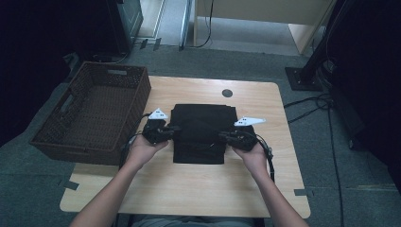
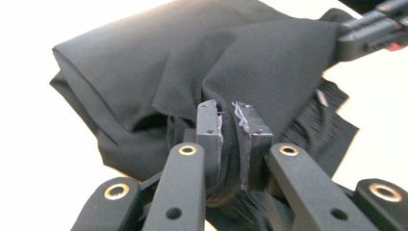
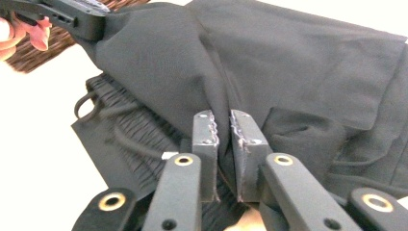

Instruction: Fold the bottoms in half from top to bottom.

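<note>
A person holds a gripper in each hand and is folding black shorts (image 1: 198,133) that lie in the middle of a wooden table (image 1: 156,189).

The left gripper (image 1: 174,132) bites the left edge of the shorts. In the left gripper view its jaws are almost closed, with a fold of black cloth squeezed between the pads (image 2: 211,139). The right gripper (image 1: 222,136) bites the right edge the same way. In the right gripper view its jaws are nearly shut too, and the cloth runs down between them.

What could go wrong? Each grip is only on a thin bit of cloth near the edge. If one side slips out, that side would drop and the fold would come out crooked. If one hand lifts faster than the other, the shorts could twist. The drawstring (image 3: 89,110) and the stretchy waist lie loose on the near side, so they could drag and pull the pile out of shape.

The table is light wood with a small dark round hole (image 1: 227,92) near the far edge. A brown woven basket (image 1: 75,137) sits at the left side of the table. The floor is grey carpet, with cables (image 1: 326,113) on the right and dark stands around.
</note>
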A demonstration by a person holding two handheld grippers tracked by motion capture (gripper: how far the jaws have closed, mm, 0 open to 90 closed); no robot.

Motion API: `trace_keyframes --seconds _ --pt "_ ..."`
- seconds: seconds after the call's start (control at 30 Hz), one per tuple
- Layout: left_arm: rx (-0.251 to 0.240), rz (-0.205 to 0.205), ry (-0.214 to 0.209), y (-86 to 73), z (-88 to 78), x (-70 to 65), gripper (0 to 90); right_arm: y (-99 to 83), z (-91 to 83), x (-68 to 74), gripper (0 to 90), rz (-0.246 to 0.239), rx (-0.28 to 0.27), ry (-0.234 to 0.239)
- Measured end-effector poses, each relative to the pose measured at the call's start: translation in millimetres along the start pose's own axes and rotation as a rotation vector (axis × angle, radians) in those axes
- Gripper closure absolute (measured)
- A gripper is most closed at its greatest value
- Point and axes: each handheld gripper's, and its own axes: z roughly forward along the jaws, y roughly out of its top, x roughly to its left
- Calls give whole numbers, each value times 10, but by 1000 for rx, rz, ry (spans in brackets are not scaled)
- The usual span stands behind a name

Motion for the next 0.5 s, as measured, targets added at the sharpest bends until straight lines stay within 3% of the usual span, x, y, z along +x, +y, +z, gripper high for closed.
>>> trace_keyframes --seconds 0.1,0.23,0.37,0.5 --pt "19 -1 -34 -93 -46 -75 794 -81 -41 44 775 -16 29 3" --pt "47 -7 -49 -206 -95 -166 773 -223 -77 119 737 -28 68 4" --pt "70 2 -52 -251 -174 -225 698 -327 -159 170 715 -4 74 8" --pt "44 -8 -54 -216 -289 -239 611 -315 -266 195 709 6 33 7"
